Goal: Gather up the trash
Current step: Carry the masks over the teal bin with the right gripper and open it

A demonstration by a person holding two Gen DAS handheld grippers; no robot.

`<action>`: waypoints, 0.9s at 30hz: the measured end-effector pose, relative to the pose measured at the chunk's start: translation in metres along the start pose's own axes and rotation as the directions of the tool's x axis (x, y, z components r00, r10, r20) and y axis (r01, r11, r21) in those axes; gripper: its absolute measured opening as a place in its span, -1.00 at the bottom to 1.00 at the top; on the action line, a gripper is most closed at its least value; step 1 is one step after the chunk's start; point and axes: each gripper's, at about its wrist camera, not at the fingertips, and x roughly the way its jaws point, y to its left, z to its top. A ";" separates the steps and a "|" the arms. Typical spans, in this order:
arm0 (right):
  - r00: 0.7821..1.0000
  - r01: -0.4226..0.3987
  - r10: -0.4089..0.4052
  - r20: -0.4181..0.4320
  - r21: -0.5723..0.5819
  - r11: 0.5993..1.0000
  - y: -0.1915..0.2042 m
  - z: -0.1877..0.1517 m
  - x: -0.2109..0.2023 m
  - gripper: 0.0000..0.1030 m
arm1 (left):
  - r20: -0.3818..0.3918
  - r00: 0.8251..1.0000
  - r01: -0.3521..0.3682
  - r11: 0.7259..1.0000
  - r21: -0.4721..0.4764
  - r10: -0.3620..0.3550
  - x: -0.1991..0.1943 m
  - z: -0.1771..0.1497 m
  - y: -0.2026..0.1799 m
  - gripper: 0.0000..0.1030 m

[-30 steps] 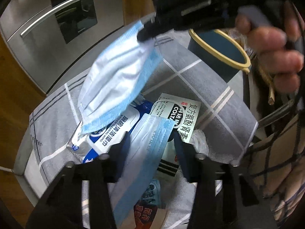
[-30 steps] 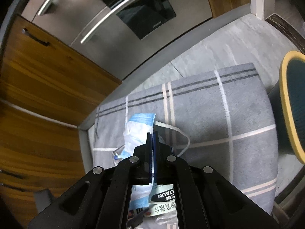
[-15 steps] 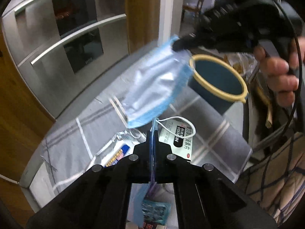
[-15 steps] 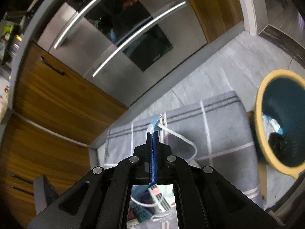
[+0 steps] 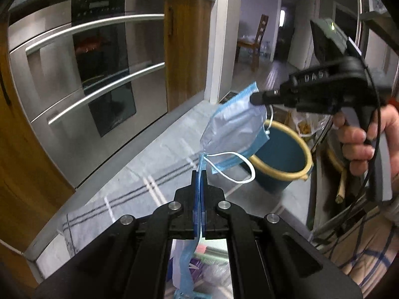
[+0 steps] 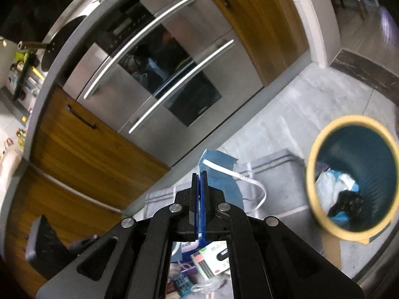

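Two soft, light face masks hang up in the air near the bin (image 5: 281, 159), one mask (image 5: 237, 129) pinched at its edge by the right gripper (image 5: 254, 98), the other mask (image 5: 185, 269) dangling floppy from the left gripper (image 5: 199, 174).

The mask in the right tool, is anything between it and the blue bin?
Nothing visible blocks it. The face mask hangs from the right tool just above and beside the blue bin, whose open mouth holds only trash at the bottom.
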 end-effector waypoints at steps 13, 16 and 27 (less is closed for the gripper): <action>0.968 0.128 -0.147 0.203 0.105 0.986 -0.058 0.024 -0.059 -0.96 | 0.077 0.995 0.062 0.994 0.094 -0.069 0.033 0.066 -0.060 -0.98; 0.955 0.156 -0.186 0.229 0.141 0.978 -0.074 0.028 -0.071 -0.96 | 0.084 0.993 0.076 0.990 0.122 -0.087 0.051 0.080 -0.080 -0.98; 0.902 0.341 -0.390 0.186 0.249 0.906 -0.136 0.030 -0.079 -0.96 | 0.092 0.974 0.197 0.975 0.099 -0.207 0.118 0.113 -0.136 -0.98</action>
